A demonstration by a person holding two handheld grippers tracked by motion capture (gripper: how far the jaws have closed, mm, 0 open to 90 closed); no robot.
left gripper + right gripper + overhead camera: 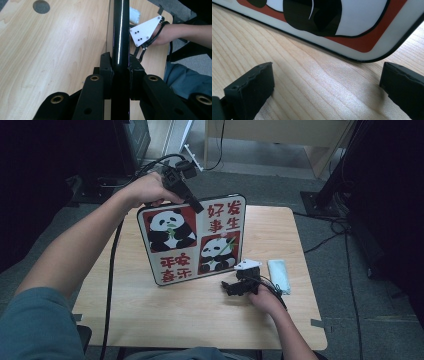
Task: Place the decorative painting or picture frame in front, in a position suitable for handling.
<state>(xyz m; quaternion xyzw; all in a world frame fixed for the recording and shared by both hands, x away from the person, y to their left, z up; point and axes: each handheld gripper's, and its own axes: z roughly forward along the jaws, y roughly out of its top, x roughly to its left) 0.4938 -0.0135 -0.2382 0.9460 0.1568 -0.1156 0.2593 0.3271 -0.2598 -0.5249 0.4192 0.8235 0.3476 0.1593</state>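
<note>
A flat board (pixel 192 240) with two panda pictures and red characters stands tilted on its lower edge on the wooden table (pixel 200 315). My left gripper (pixel 192 202) is shut on its top edge. In the left gripper view both pads (pixel 107 72) press the board's thin black edge (pixel 121 30). My right gripper (pixel 231 287) rests on the table by the board's lower right corner, jaws open. In the right gripper view the open gripper (pixel 327 82) has bare table (pixel 312 75) between its fingers, a little short of the board's rounded corner (pixel 362 25).
A pale folded cloth (pixel 279 275) lies on the table right of my right gripper. The left gripper's black cable (pixel 111 270) hangs over the table's left side. Dark stands and cables (pixel 330 220) sit on the floor at the right. A wooden frame (pixel 280 135) stands behind.
</note>
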